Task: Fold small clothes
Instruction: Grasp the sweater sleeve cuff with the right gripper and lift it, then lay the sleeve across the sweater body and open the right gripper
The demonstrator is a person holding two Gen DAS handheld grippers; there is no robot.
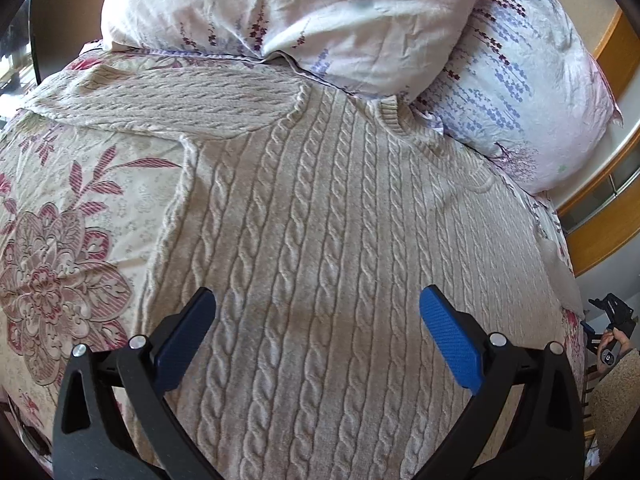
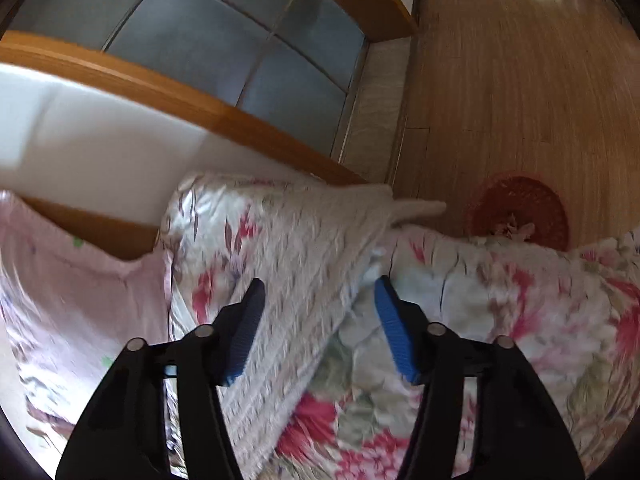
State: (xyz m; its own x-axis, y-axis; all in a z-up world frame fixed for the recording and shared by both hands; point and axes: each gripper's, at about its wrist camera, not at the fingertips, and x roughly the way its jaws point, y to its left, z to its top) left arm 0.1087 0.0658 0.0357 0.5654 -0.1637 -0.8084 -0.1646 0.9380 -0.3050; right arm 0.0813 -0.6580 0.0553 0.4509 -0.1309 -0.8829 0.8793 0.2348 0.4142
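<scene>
**A beige cable-knit sweater [image 1: 320, 220] is spread flat on a floral quilted bed cover [image 1: 60, 220], with a sleeve awaiting the fold.**

The left hand-held gripper [image 1: 318, 320] is held above the sweater's body, jaws wide apart and empty; the knit's long axis runs straight ahead toward the collar and the pale floral pillows [image 1: 300, 20]. The right hand-held gripper [image 2: 320, 308] is seen straddling the sweater's right sleeve [image 2: 320, 248], blue pads [image 2: 394, 328] part-closed and seemingly not pressing it. The sleeve stretches away toward the bed's edge, nearer the right hand, which is judged to fold it inward.
</scene>
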